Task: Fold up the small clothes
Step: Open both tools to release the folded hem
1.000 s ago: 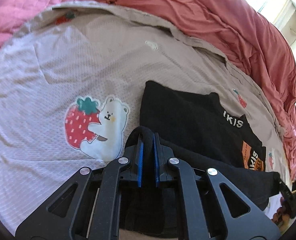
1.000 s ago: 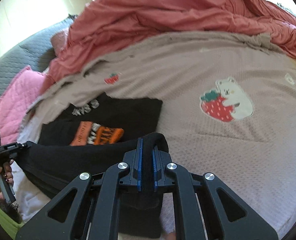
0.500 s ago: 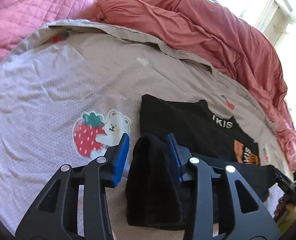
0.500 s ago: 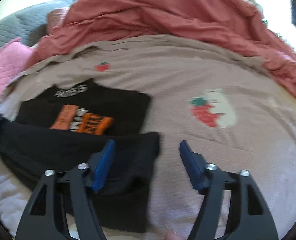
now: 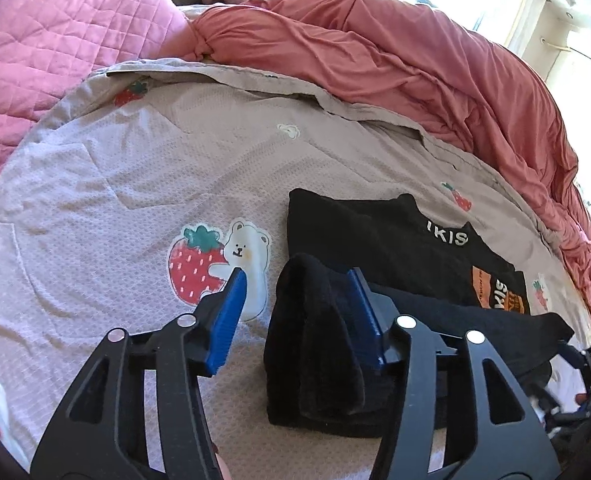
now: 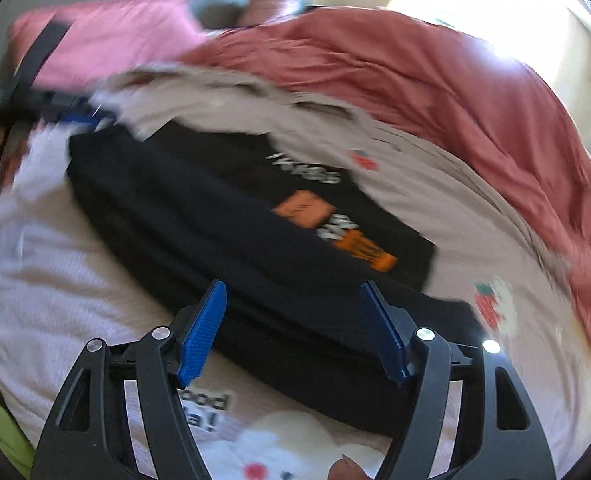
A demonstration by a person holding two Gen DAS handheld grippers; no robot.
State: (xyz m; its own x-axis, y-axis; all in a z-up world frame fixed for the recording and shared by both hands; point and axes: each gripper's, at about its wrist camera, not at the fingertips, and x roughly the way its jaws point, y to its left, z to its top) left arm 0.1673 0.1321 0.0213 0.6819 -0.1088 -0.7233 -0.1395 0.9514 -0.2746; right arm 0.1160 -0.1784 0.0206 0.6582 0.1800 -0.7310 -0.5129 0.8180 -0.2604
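On the bed (image 5: pixel 95 184), both tools, left (image 5: pixel 297 292) and right (image 6: pixel 293 304), stand wide, left just opening, over the black T-shirt (image 5: pixel 375 240), gripping nothing.

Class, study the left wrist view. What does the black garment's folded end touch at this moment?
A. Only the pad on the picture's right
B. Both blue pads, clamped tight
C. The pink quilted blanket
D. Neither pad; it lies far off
A: the left gripper stands open, and the black garment leans against the right-hand pad while bedspread shows beside the other pad.
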